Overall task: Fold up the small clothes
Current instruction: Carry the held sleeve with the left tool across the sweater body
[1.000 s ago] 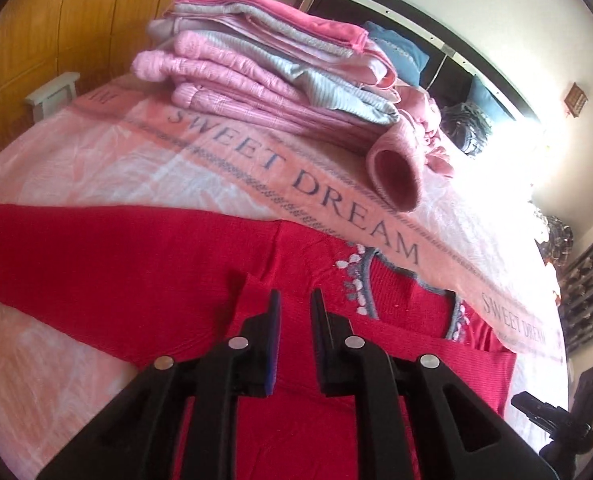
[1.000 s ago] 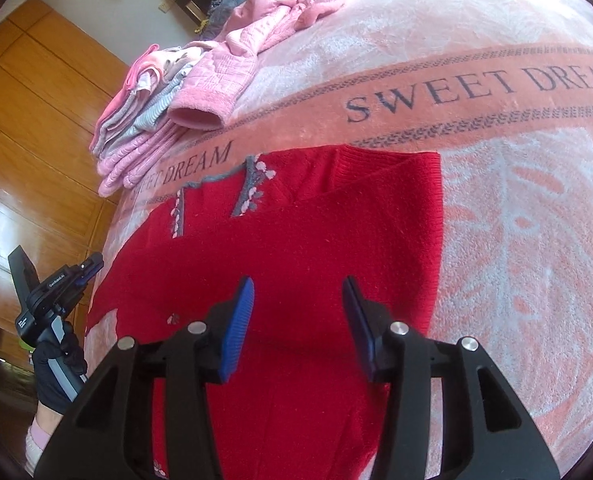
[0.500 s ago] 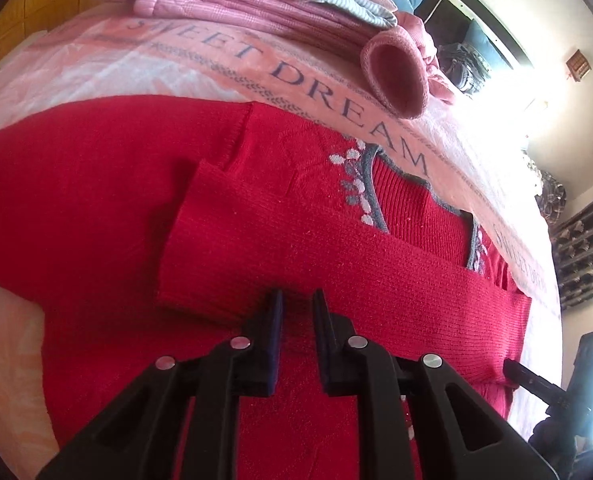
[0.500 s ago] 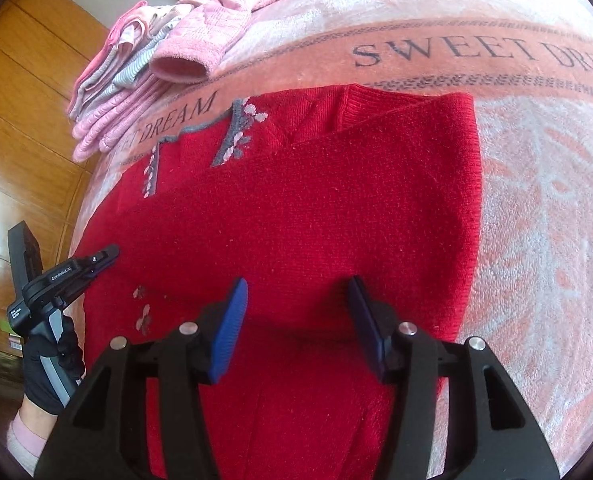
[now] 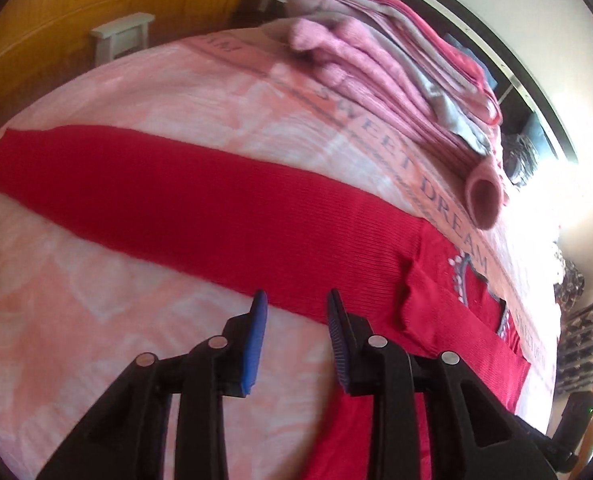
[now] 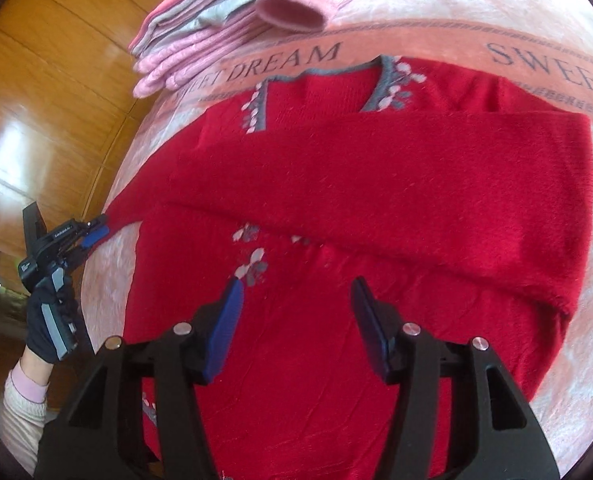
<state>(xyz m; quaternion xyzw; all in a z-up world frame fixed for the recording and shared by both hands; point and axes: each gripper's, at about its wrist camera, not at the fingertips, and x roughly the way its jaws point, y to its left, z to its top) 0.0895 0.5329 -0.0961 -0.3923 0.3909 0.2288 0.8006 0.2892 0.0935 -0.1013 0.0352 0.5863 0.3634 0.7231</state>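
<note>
Left tool (image 5: 294,300) apart over the unfolded sleeve (image 5: 184,196); right tool (image 6: 296,292) apart above the red sweater (image 6: 356,184). Pinch sleeve just ahead, fold across.

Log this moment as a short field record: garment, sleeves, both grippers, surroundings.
garment: red sweater lying flat on the pink blanket, grey floral neckline toward the lettered band
right sleeve: folded across the chest
left sleeve: stretched out straight on the blanket
left gripper: open, at the left sleeve's near edge
right gripper: open, over the sweater's body, holding nothing
nearby: stack of folded pink clothes
</note>
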